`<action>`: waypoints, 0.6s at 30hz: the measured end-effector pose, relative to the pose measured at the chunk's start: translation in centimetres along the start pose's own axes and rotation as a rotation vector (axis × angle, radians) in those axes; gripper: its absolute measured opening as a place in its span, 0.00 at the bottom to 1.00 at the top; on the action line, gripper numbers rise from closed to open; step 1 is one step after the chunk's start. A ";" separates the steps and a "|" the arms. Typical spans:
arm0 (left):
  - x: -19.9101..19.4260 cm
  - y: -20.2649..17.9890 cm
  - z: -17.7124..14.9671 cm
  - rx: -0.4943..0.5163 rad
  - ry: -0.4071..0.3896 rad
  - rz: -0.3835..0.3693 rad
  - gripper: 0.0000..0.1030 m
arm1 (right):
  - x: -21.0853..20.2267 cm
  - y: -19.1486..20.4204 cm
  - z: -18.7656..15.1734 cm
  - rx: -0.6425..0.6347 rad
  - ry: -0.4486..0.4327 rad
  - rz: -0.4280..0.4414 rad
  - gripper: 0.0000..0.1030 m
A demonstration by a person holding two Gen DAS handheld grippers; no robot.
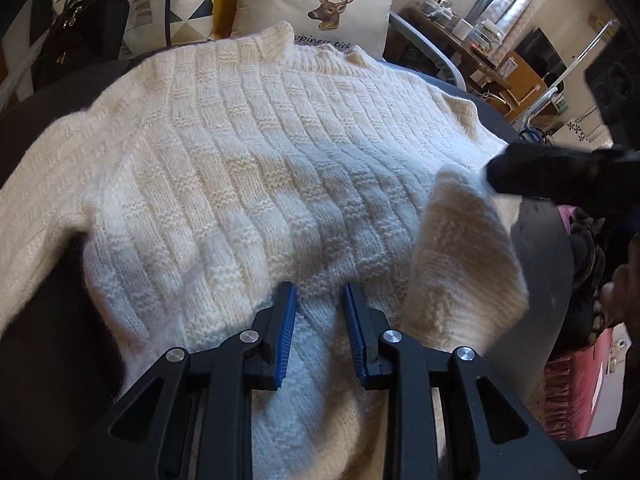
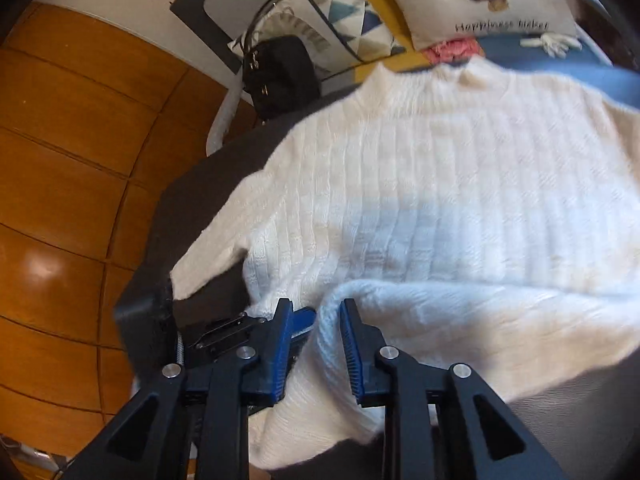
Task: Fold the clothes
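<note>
Cream sweater lay spread on the dark table — right sleeve already across the body. Both grippers, left and right, gaped with knit between but unpinched. I'd bite deep — fuzzy knit slips.

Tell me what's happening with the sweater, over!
Left tongs open over sweater hem. Right tongs open around sleeve folded across the body. Nothing blocking; cushions behind collar.
</note>
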State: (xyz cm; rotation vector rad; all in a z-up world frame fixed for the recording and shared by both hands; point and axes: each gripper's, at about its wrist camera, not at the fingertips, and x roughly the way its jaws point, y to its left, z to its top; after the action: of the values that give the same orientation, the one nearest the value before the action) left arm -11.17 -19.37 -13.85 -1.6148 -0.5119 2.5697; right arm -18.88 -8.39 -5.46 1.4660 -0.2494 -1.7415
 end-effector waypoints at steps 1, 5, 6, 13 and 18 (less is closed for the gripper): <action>0.0 0.0 0.0 0.000 0.001 -0.002 0.27 | -1.1 -0.2 -0.3 0.000 -0.027 0.012 0.24; 0.1 0.2 0.2 -0.002 0.006 -0.009 0.27 | -4.3 -2.5 -3.7 0.072 -0.126 0.051 0.24; 0.1 0.3 0.2 -0.001 0.008 -0.011 0.27 | -5.0 -3.3 -4.8 0.098 -0.150 0.060 0.24; 0.2 0.4 0.4 -0.004 0.013 -0.015 0.27 | -1.4 -9.1 -12.1 0.279 -0.187 0.006 0.27; 0.1 0.2 0.1 0.004 0.002 -0.007 0.27 | 1.3 -9.6 -11.4 0.371 -0.195 0.120 0.27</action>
State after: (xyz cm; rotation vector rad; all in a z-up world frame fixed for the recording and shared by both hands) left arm -11.30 -19.57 -13.95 -1.6115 -0.5108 2.5614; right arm -13.10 0.80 -15.82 1.4987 -0.7826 -1.8064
